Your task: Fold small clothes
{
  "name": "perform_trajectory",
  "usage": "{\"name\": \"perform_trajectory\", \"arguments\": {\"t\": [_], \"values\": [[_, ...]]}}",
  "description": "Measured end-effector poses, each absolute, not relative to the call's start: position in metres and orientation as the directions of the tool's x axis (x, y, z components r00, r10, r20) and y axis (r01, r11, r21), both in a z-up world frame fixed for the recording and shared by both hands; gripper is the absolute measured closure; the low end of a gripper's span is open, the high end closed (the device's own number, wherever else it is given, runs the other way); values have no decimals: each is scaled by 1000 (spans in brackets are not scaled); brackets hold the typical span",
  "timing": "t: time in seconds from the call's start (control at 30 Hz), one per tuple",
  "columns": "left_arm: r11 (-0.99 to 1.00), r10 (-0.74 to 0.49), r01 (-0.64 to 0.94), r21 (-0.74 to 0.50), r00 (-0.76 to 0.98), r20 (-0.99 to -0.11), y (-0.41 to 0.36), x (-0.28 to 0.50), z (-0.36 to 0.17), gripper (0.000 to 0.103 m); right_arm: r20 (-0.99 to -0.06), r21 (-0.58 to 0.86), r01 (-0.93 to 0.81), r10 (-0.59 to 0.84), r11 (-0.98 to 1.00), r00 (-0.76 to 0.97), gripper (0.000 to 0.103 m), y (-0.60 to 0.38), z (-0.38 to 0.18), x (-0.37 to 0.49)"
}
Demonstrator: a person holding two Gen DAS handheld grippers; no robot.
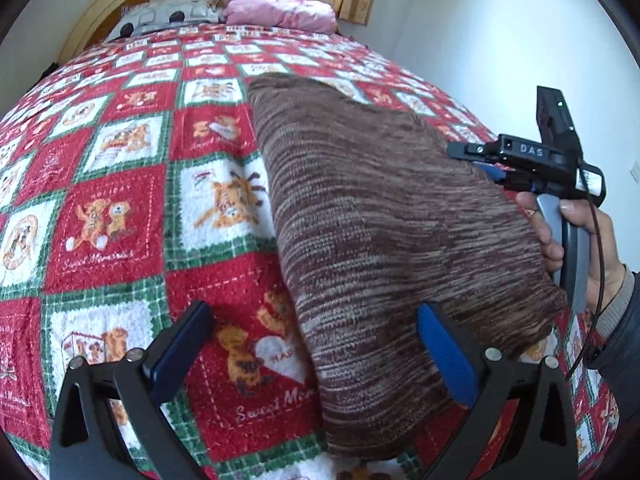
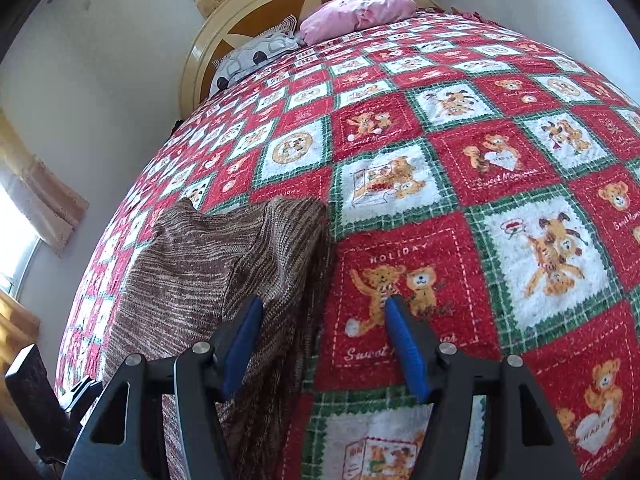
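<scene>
A brown and white striped knit garment (image 1: 392, 232) lies folded in a long band on the bed's red, white and green quilt (image 1: 132, 184). My left gripper (image 1: 316, 352) is open just above the quilt, its right pad over the garment's near end. The garment also shows in the right wrist view (image 2: 208, 276), at the left. My right gripper (image 2: 324, 340) is open, its left pad over the garment's right edge. The right gripper also shows in the left wrist view (image 1: 480, 160), at the garment's right edge, held by a hand.
Two pillows, one grey patterned (image 1: 168, 16) and one pink (image 1: 280, 10), lie against the wooden headboard (image 2: 248, 20) at the far end. White walls and curtained windows (image 2: 24, 208) surround the bed. The quilt's edge drops off beside the garment (image 2: 80, 320).
</scene>
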State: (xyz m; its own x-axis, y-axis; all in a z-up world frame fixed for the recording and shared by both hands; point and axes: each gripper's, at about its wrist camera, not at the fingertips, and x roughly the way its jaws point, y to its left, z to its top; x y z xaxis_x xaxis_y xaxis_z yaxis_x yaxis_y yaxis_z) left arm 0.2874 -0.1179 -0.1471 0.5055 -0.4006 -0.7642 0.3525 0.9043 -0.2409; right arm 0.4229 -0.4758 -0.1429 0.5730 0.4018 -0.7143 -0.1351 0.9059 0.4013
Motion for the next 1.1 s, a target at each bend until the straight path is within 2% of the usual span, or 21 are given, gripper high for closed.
{"name": "perform_trajectory", "arguments": {"t": [0.1, 0.13, 0.17, 0.2, 0.23, 0.3, 0.37, 0.5, 0.6, 0.73, 0.9, 1.07, 1.1], "values": [[910, -379, 361, -206, 516, -768, -123, 284, -148, 0, -705, 401, -151, 410, 903, 578, 39, -472, -137, 429], [911, -375, 361, -200, 519, -768, -124, 283, -148, 0, -695, 406, -156, 415, 900, 587, 43, -472, -133, 431], [911, -373, 361, -197, 522, -767, -124, 282, -148, 0, -685, 416, -161, 425, 895, 591, 50, -470, -130, 434], [912, -372, 361, -196, 524, -766, -124, 282, -147, 0, -690, 435, -154, 439, 887, 575, 67, -467, -129, 440], [911, -373, 362, -196, 524, -766, -123, 281, -147, 0, -707, 444, -141, 443, 885, 551, 76, -463, -132, 445], [911, -374, 362, -199, 520, -768, -123, 282, -148, 0, -785, 356, -109, 361, 928, 504, 75, -452, -146, 457], [911, -371, 365, -192, 521, -769, -124, 281, -147, 0, -765, 373, -96, 364, 923, 531, 75, -455, -145, 458], [889, -422, 403, -219, 532, -734, -123, 269, -142, 0, -720, 466, -95, 439, 880, 538, 67, -466, -148, 449], [883, -437, 396, -252, 498, -750, -124, 276, -146, 0, -691, 514, -127, 497, 848, 526, 57, -472, -149, 445], [888, -442, 361, -286, 492, -751, -123, 283, -147, 0, -695, 504, -149, 502, 851, 515, 52, -464, -149, 447], [897, -405, 377, -230, 490, -772, -134, 283, -147, 0, -705, 445, -192, 474, 875, 527, 54, -445, -151, 454], [890, -419, 389, -237, 494, -762, -133, 280, -145, 9, -669, 494, -192, 512, 848, 539, 69, -456, -159, 451], [887, -424, 398, -236, 493, -760, -134, 278, -144, 15, -664, 501, -200, 522, 842, 536, 74, -455, -159, 451]]}}
